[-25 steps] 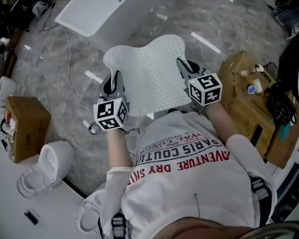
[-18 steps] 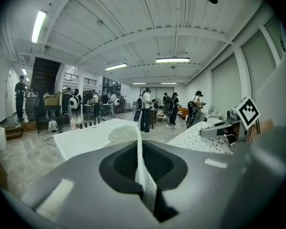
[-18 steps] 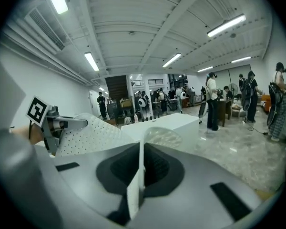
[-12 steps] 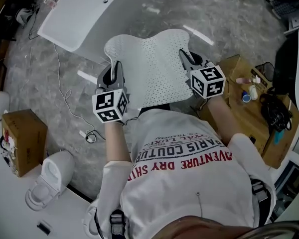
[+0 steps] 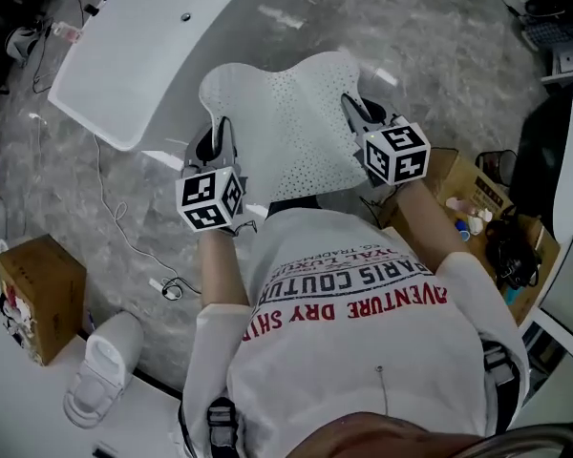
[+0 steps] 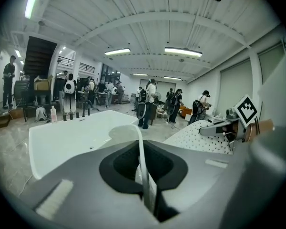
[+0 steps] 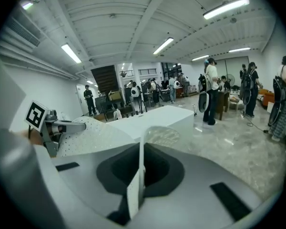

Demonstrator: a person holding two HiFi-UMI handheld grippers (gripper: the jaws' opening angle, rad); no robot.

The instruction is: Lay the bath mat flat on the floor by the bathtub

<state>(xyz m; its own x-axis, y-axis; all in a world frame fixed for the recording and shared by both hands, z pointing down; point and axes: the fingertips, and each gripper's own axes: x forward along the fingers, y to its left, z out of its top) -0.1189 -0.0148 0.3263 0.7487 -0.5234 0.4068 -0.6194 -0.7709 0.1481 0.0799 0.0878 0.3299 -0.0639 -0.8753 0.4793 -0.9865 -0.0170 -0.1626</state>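
Clamping left gripper [image 5: 220, 130]: closed on bath mat [image 5: 286, 127] left edge
Right gripper [image 5: 353, 111]: clenched on right edge
Bathtub [image 5: 143, 55]: upper left

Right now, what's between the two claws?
The bath mat, pinched by the left claw and right claw at opposite edges; the head view shows it.

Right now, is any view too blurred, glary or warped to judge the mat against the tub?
Head view: sharp, holes in the mat readable; bright glare streaks on the floor near the tub. Left gripper view: fisheye bends the tub, corners go black, and the mat edge between the jaws is soft. Right gripper view: same warp and dark corners; a ceiling lamp is blown out.
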